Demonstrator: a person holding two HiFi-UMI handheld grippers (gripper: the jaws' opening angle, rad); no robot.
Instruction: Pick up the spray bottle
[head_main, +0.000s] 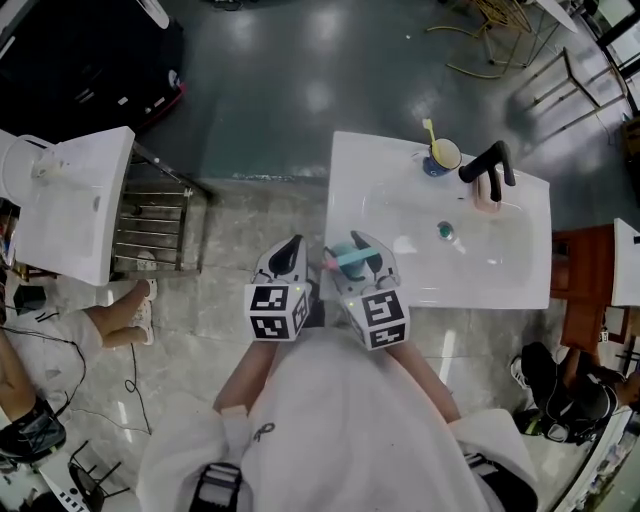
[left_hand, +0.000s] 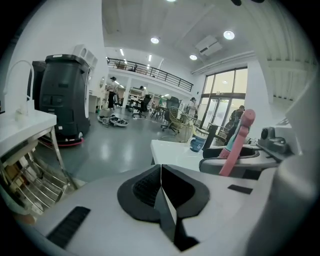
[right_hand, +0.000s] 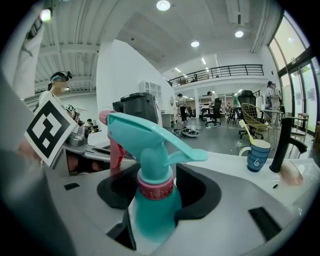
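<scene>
Now, in the head view, your right claw (head_main: 361, 250) grips the teal spray bottle (head_main: 345, 259) at the front left corner of the white basin surface (head_main: 345, 170), with your left claw (head_main: 292, 248) just beside it. In the left gripper view, that claw's jaws are together with nothing between them. In the right gripper view, the pads press the upright bottle's shoulders.

The counter's (head_main: 350, 170) middle is bare, with room to pass. The blue cup (head_main: 441, 157) and black tap (head_main: 487, 161) block its top edge. The spray bottle (head_main: 348, 260) in the right gripper (head_main: 354, 250) blocks its lower left edge. Open floor (head_main: 270, 120) lies to the left.
</scene>
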